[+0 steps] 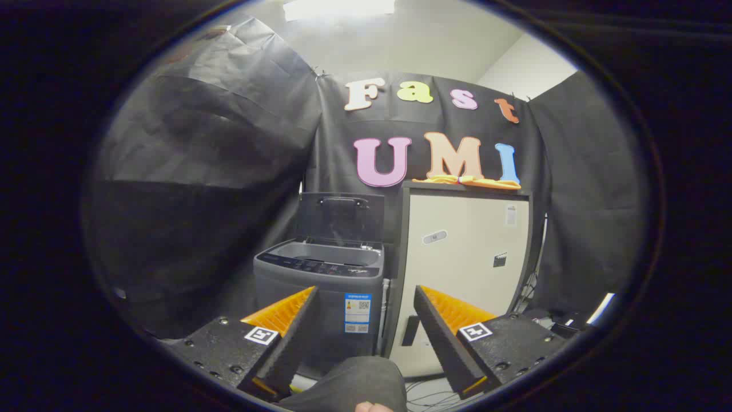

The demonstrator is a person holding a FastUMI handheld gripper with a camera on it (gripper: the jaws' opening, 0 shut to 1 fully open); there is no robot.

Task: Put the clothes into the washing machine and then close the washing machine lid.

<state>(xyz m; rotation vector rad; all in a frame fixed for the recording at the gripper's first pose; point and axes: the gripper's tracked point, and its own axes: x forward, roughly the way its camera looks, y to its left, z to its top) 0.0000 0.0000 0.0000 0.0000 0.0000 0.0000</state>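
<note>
Two fingers (363,320) spread, gripping nothing; beyond: open-lidded washing machine (320,286) beside cabinet (466,252) topped with orange clothes (474,182).

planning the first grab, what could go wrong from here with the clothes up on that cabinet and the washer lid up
1. The orange clothes lie flat at the cabinet top's front edge; the open gripper, far off, may catch only an edge and drop them.
2. The washing machine is beside and lower; a dangling garment could snag its rim.
3. The raised lid could get bumped shut early.
</note>
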